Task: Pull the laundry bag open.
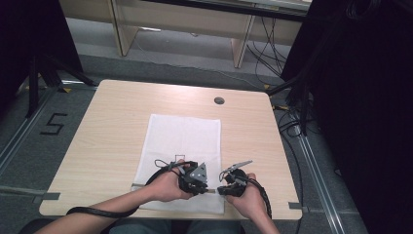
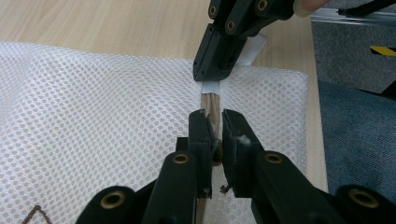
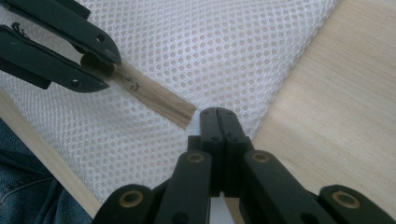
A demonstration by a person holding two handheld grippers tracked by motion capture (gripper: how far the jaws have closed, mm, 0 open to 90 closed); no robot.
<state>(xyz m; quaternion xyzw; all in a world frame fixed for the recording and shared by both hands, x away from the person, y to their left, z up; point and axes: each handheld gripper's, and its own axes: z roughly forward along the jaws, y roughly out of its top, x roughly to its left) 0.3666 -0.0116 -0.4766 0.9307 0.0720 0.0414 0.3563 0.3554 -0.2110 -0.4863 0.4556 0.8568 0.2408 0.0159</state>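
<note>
White mesh bag [image 1: 182, 156] lies flat on the wooden table [image 1: 112, 126], centre toward the near edge, its near end reaching almost to that edge. Brown zipper [image 3: 154, 98] runs along the bag's near end. Left gripper [image 1: 195, 181] w/ grey plate on top sits over the bag's near part, held in the left hand [image 1: 168, 187]; in the left gripper view its jaws are nearly closed, pinching the zipper [image 2: 211, 109] btwn them. Right gripper [image 1: 229, 187], in the right hand [image 1: 251, 195], is at the bag's near right corner, just beside the left one. In the right gripper view its jaws [image 3: 218, 122] are fully together at the zipper's end; the left gripper view shows them clamped on a white tab [image 2: 211, 86] at that end. A small round hole [image 1: 219, 100] sits in the table near the far edge.
</note>
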